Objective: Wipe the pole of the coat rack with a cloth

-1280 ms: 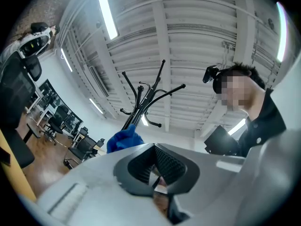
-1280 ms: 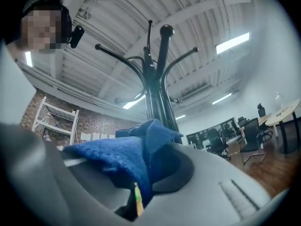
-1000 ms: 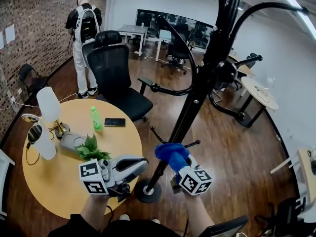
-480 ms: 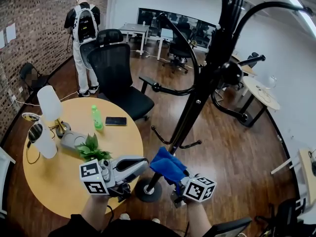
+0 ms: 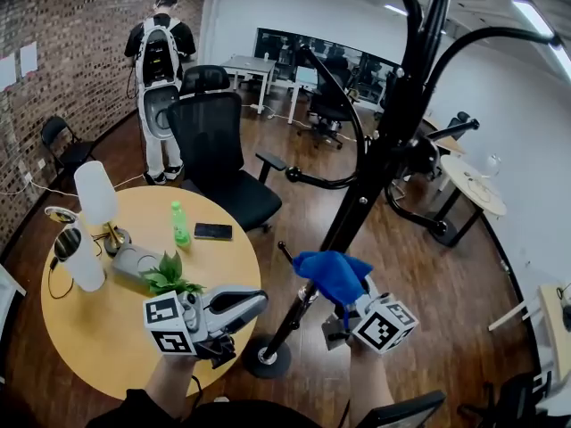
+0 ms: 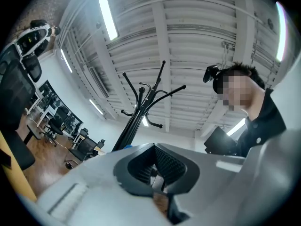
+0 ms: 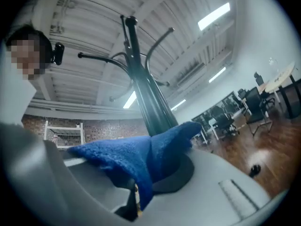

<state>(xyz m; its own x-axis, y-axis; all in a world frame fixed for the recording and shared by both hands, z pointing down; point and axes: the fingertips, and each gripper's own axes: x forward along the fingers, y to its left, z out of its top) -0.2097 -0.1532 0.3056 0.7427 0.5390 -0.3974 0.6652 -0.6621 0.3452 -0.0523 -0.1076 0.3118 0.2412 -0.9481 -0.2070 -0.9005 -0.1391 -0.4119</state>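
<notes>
The black coat rack pole [image 5: 370, 163] slants up from its round base [image 5: 267, 358] to curved hooks at the top. A blue cloth [image 5: 332, 275] is pinched in my right gripper [image 5: 346, 289], low on the pole and against its right side. In the right gripper view the blue cloth [image 7: 141, 157] drapes over my right gripper [image 7: 139, 175], and the pole [image 7: 146, 100] rises just behind it. My left gripper [image 5: 253, 300] hovers left of the pole above the base, shut on nothing. In the left gripper view its ribbed pads [image 6: 164, 161] meet, and the coat rack [image 6: 141, 109] stands far off.
At my left is a round wooden table [image 5: 98, 333] with a lamp [image 5: 98, 199], a green bottle [image 5: 180, 224], a phone [image 5: 213, 231], a plant [image 5: 169, 275] and a white jug [image 5: 78, 257]. A black office chair [image 5: 219, 150] stands behind it. A person [image 5: 161, 69] stands far left.
My right gripper dipped with the cloth, then rose and shifted right along the pole. The left gripper has stayed in place, shut.
</notes>
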